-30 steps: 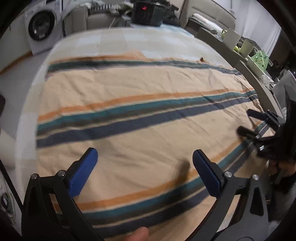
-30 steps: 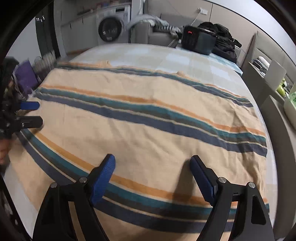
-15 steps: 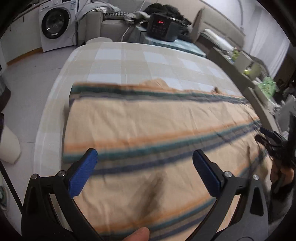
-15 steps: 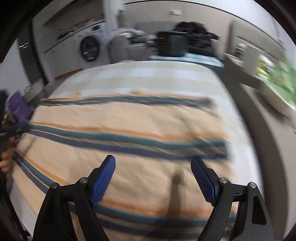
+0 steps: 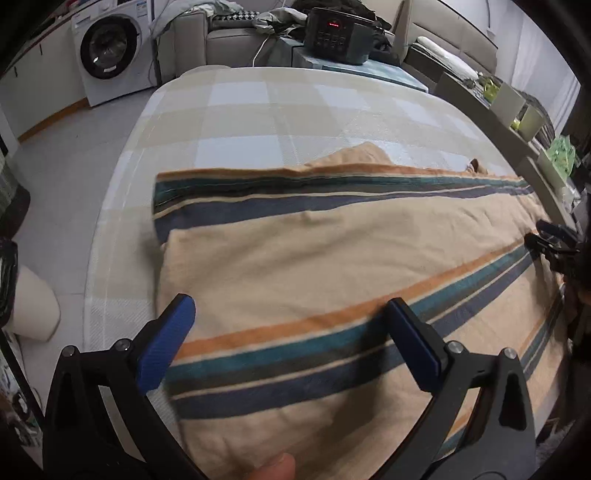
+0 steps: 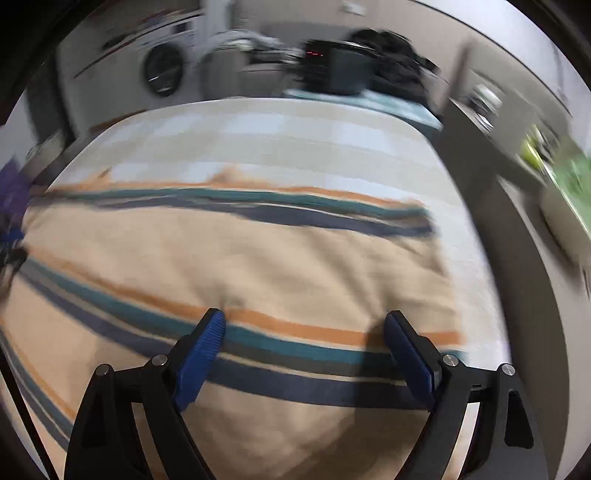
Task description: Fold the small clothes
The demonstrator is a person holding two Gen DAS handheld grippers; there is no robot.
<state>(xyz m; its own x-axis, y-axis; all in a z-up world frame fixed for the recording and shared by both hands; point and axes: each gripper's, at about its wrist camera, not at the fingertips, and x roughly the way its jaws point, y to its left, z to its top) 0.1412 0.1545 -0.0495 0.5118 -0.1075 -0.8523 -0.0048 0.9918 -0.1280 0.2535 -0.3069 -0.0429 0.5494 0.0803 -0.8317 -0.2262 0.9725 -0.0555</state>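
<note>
A peach cloth (image 5: 314,258) with teal, navy and orange stripes lies spread flat on the checked table (image 5: 258,110). My left gripper (image 5: 287,301) hangs open over the cloth's left end, with nothing between its blue pads. At that view's right edge, the right gripper (image 5: 550,240) shows over the cloth's far end. In the blurred right wrist view, my right gripper (image 6: 303,314) stands open above the cloth (image 6: 240,258) near its right edge. The left gripper (image 6: 11,243) is a blur at the far left. A small fold of cloth (image 5: 365,153) sticks up at the back edge.
Bare checked tabletop (image 6: 295,125) lies beyond the cloth. A washing machine (image 5: 110,51), a sofa (image 5: 229,37) and a black appliance with a red display (image 5: 338,35) stand behind. A counter with containers (image 5: 517,107) runs along the right; open floor (image 5: 55,177) lies left.
Both grippers have moved outward along the cloth, the left toward its left end and the right toward its right end. The cloth's side edges have come into view. Both stay open.
</note>
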